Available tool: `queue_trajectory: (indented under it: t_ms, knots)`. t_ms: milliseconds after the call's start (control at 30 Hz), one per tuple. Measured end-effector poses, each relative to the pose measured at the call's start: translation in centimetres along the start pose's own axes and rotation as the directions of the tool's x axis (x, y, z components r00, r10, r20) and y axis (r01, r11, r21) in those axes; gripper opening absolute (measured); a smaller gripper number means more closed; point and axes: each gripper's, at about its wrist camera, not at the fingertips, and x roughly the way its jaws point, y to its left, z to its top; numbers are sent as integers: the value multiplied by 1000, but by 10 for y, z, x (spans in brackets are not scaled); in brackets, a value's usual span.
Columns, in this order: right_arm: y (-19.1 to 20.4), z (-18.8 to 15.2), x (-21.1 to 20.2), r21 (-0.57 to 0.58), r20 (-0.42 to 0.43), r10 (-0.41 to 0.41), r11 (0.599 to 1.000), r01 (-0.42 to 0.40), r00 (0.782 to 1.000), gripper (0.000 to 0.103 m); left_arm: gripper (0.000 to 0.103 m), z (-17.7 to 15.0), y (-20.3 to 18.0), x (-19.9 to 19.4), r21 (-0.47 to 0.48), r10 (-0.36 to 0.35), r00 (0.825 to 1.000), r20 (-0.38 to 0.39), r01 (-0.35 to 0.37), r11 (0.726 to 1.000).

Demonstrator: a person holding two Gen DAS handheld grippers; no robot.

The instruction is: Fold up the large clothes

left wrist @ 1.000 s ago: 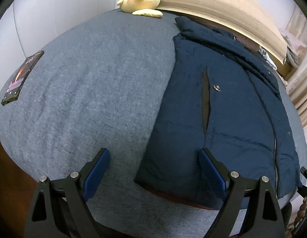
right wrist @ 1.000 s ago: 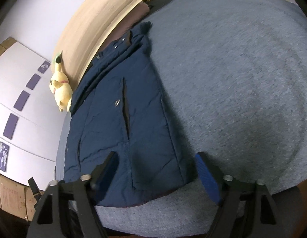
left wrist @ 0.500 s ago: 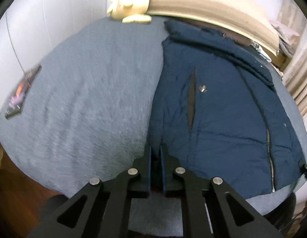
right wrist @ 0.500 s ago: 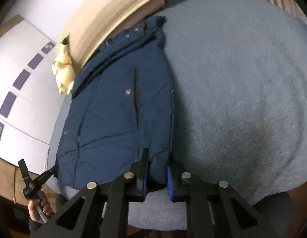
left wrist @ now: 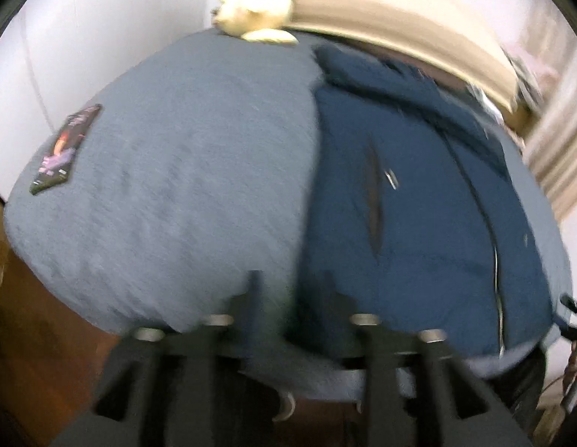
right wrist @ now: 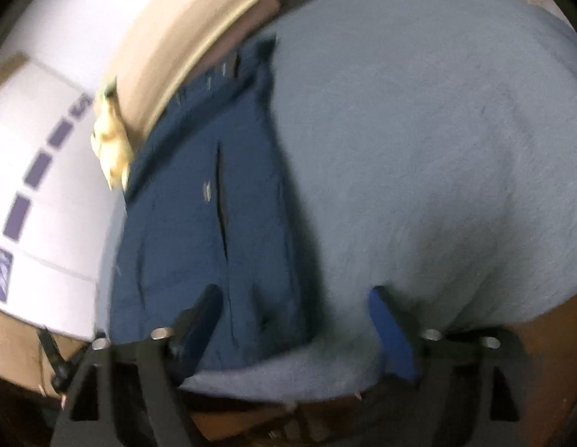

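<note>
A navy padded jacket [left wrist: 411,201] lies flat on a grey-blue bed cover [left wrist: 184,171], collar toward the headboard. It also shows in the right wrist view [right wrist: 214,216]. Both views are motion-blurred. My left gripper [left wrist: 290,287] is at the jacket's lower left hem corner; its fingers stand a little apart and the blur hides whether cloth is between them. My right gripper [right wrist: 296,313] is open over the jacket's lower right hem corner, with nothing between its blue pads [right wrist: 391,331].
A yellow plush toy [left wrist: 258,15] sits by the beige headboard [left wrist: 400,33]. A phone [left wrist: 65,149] lies on the cover at the far left. The bed's near edge drops to a brown floor [left wrist: 38,365]. White wall panels [right wrist: 38,193] stand at the left.
Both grippers closed at the jacket's hem corners half a second ago. Now the right gripper has opened wide and the left one has parted a little; both cameras have pulled back.
</note>
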Motion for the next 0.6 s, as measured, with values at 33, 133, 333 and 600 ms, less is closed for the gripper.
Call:
queue_trajectory:
  t_ms: [33, 133, 333, 600]
  knots:
    - [-3, 16, -10, 12, 40, 11, 1000, -11, 999, 84, 74, 13, 7, -3, -28, 11, 999, 40, -10, 1000]
    - [-3, 71, -16, 32, 114, 31, 999, -35, 993, 84, 76, 64, 15, 9, -50, 10, 995, 102, -5, 999]
    - [29, 204, 60, 34, 143, 137, 989, -143, 980, 84, 76, 190, -17, 102, -48, -150, 984, 96, 155, 987]
    - [58, 312, 182, 79, 68, 114, 990, -120, 991, 84, 76, 281, -64, 207, -76, -172, 984, 36, 175, 982]
